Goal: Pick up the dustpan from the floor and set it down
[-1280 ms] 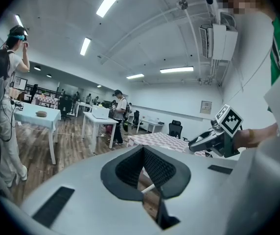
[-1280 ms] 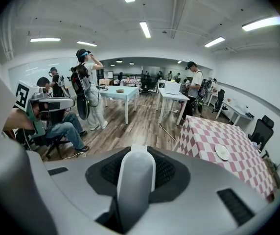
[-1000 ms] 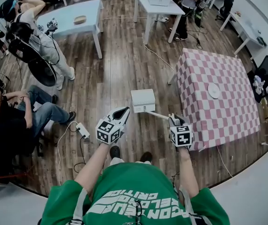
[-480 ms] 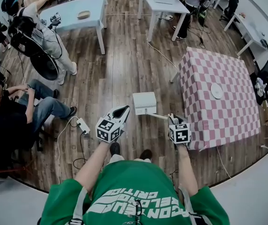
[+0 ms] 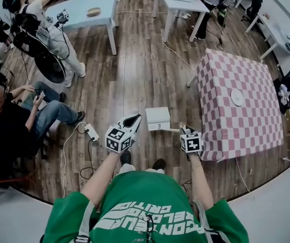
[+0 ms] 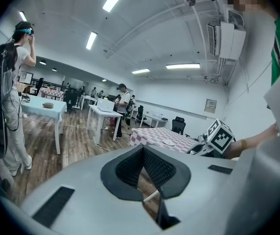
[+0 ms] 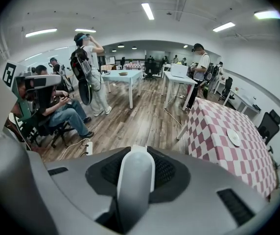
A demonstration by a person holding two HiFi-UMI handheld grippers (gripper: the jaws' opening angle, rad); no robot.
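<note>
Obs: right gripper (image 5: 185, 131) is clamping the long pale handle (image 7: 135, 177) of the white plastic dustpan (image 5: 157, 118) — the pan is hanging ahead of its fingertips, low over the wooden plank floor (image 5: 135, 70); floor contact unclear. The left gripper (image 5: 133, 120) is sitting closed and empty, just beside the pan. Judgement: it is looking light, stiff and smooth — gripping the handle nearer the pan is likely limiting swing.

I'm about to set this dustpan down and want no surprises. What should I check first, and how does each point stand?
1. Right gripper clamped on the dustpan handle: ok.
2. Dustpan touching the floor: cannot tell.
3. Power strip well away from the dustpan: ok.
4. Dustpan apart from the checked table: ok.
5. Left gripper touching nothing: ok.
</note>
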